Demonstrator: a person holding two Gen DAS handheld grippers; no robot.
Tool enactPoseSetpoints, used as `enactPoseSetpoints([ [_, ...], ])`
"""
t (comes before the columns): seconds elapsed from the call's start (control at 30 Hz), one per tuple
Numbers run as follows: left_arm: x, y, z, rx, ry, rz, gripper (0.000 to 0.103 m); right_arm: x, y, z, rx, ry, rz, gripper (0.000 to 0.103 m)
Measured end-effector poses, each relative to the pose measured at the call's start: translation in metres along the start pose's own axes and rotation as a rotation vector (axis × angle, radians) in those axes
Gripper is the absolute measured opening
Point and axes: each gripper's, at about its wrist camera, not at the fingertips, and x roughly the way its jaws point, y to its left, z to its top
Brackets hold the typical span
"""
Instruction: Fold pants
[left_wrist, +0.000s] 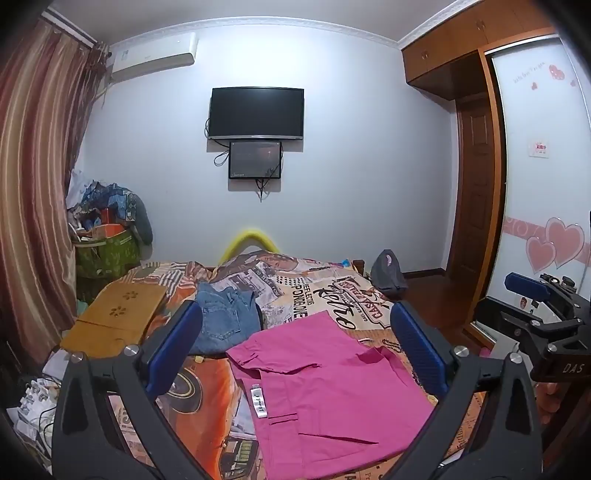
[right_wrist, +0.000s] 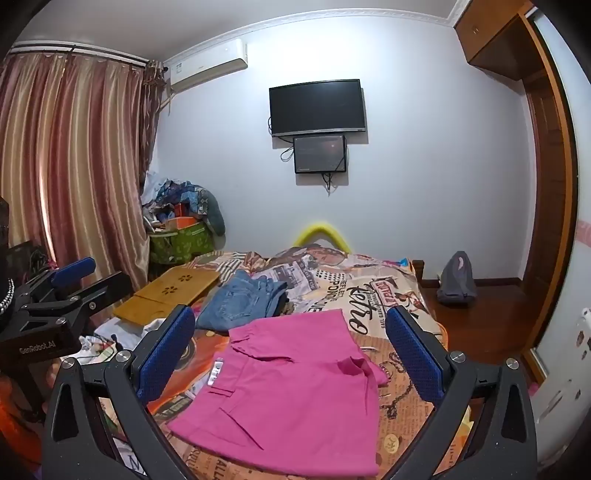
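Pink pants lie folded into a compact rectangle on the printed bedspread, a white label showing on top. They also show in the right wrist view. My left gripper is open and empty, held above the pants, not touching them. My right gripper is open and empty too, above the same pants. Each gripper appears at the edge of the other's view: the right one at the right, the left one at the left.
Folded blue jeans lie behind the pink pants. A wooden lap tray rests on the bed's left side. A full green basket stands by the curtain. A grey bag sits on the floor right of the bed, near the wardrobe.
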Motion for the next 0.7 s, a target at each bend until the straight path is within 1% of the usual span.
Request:
enactPoseSetpoints([
  [0.23,-0.0027,0.0059,0.0007,0.015,-0.005,-0.003,0.103,0.0013,0.0,-0.0012,0.001,0.0,-0.001,0.103],
  [0.27,-0.0053,0.002,-0.0047,0.013,0.004,-0.003,0.103,0.0015,-0.0002,-0.0016,0.001,0.001,-0.002,0.103],
  [0.4,-0.0044,0.0034,-0.0074,0.014,0.006,-0.006,0.103,0.0009,-0.001,0.0001,-0.001,0.003,-0.006,0.103],
  [0.43,0.0019,-0.0002,-0.004,0.017,0.013,-0.004,0.103,0.0013,0.0,-0.0002,-0.003,0.002,-0.006,0.103],
  [0.6,0.0015,-0.001,-0.0022,0.019,0.016,-0.01,0.103,0.0029,0.0025,-0.0049,-0.002,0.005,-0.011,0.103],
  [0.7,0.0019,-0.0012,-0.0013,0.021,0.017,-0.012,0.103,0.0035,0.0019,-0.002,-0.007,0.01,-0.015,0.103],
])
